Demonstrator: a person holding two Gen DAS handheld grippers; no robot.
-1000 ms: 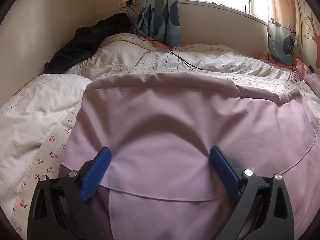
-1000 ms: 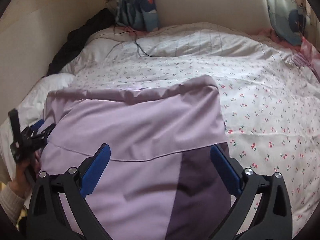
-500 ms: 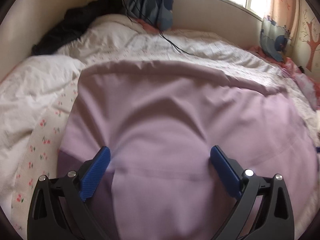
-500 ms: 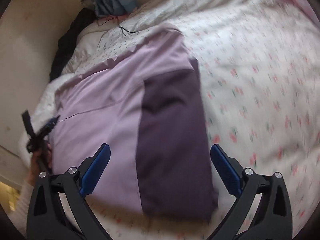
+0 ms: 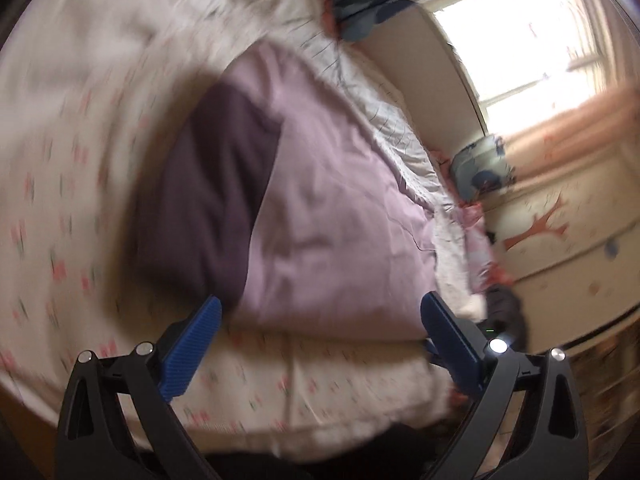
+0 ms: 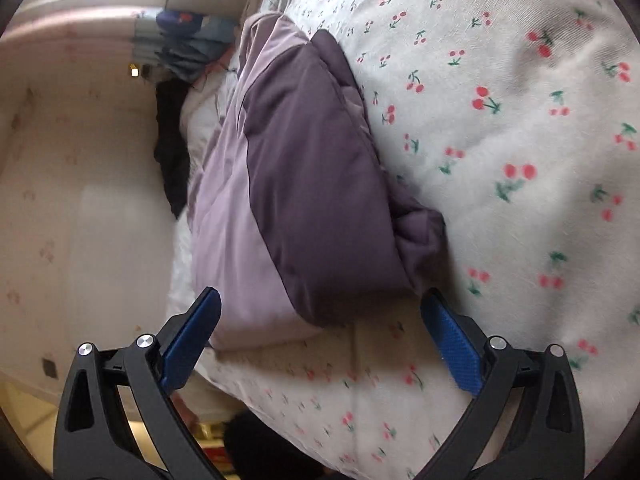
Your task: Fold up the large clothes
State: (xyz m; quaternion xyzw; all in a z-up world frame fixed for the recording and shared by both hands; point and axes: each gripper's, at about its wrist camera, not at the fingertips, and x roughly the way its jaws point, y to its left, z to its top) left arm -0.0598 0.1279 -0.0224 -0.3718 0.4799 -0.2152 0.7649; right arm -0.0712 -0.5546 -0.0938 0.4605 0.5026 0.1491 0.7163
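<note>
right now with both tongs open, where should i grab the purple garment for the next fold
Probably the bunched dark-purple corner of the purple garment, nearest the right tongs. Come in low from the near edge over the cherry-print quilt; the fabric there humps up in a thick roll, giving the fingers something to pinch.

Both 2 wrist cameras are looking down, tilted, near the folded garment, sharing it from opposite sides.
</note>
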